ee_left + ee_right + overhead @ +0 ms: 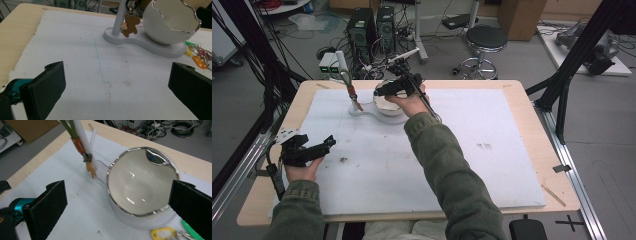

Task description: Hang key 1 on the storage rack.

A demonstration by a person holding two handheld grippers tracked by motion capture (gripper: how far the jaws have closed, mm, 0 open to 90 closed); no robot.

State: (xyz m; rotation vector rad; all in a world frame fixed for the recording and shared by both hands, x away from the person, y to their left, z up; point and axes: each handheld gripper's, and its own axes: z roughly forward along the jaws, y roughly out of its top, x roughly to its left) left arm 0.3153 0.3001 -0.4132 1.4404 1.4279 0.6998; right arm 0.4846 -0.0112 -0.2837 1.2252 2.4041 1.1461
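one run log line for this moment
left gripper: open, idle on mat | right gripper: open, empty, over egg-shaped bowl | bear charm: hung on post | keys: beside stand

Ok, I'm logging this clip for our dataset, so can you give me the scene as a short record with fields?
surface: white foam mat on a wooden table
main item: white stand with an egg-shaped bowl, silver-rimmed, nothing inside
hanging: brown bear charm on the stand's post
beside stand: bunch of keys with coloured tags on the mat
right claw: open, over the bowl, holding nothing
left claw: open, low over bare mat, apart from the stand
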